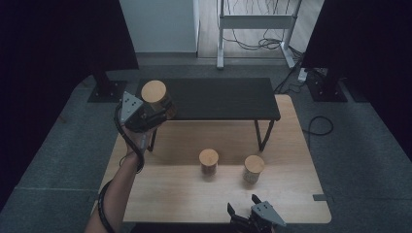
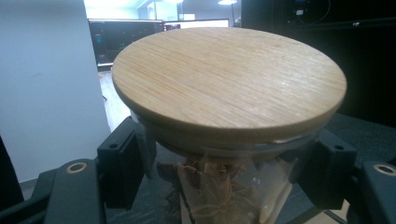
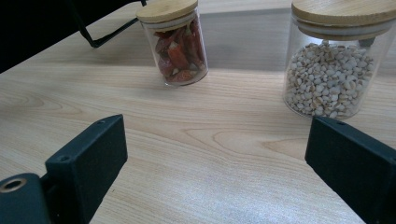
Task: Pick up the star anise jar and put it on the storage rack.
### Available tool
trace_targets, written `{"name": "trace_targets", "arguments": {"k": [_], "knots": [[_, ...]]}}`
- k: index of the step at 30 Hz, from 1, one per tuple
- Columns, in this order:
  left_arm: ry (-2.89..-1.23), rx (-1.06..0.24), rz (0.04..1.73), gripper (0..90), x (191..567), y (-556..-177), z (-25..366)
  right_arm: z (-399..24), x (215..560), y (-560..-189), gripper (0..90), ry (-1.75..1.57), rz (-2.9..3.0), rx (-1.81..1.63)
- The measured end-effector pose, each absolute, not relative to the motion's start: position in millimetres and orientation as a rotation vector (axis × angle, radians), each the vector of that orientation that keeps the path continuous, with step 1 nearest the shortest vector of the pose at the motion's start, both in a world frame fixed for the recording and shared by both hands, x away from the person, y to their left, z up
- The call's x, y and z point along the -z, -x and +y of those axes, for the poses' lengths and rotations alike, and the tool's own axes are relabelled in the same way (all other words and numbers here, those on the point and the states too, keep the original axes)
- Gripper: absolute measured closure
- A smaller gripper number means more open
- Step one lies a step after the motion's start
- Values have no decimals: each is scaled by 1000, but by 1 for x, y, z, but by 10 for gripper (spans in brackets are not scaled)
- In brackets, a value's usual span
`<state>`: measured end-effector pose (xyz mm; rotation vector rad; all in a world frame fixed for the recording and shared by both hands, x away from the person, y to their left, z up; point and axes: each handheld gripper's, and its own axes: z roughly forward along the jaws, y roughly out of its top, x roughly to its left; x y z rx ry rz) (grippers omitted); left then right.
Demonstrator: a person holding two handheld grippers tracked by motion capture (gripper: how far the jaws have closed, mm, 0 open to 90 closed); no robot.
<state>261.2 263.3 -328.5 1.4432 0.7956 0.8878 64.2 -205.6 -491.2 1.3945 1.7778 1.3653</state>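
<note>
Nearest to me, my right tool (image 1: 241, 206) sits at the near edge of the wooden worktop (image 1: 170, 194), jaws spread wide with nothing between them. In the right gripper view its 2 black jaws frame bare wood, with 2 jars standing beyond.

Those 2 jars stand upright and apart in the middle of the worktop: the chilli jar (image 3: 175, 44) on the left with red dried pieces inside, and the grain jar (image 3: 334, 60) on the right, full of pale round kernels. Each has a round wooden lid.

Farther off and to the left, my left tool (image 1: 163, 108) is clamped on the star anise jar (image 1: 154, 96), holding it in the air beside the left end of the black shelf (image 1: 218, 99) that stands on the far half of the worktop. In the left gripper view the pads (image 2: 122, 163) press the glass just below the wooden lid (image 2: 229, 81), and brown star-shaped pods show through the wall.

I judge the step in hand to be carrying this jar to the shelf top. The next move calls for bringing it over the dark surface, lowering it level until the base rests, then opening the jaws.

Count: 3 jars, 3 wooden lids, 1 shelf, 2 tools.
</note>
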Motion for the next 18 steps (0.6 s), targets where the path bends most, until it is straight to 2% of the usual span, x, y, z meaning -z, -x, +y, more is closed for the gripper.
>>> {"name": "trace_targets", "arguments": {"k": [18], "knots": [[-1447, -925, 802, 266, 321, -281, 262, -207, 491, -65, 50, -1402, 1778, -1373]]}}
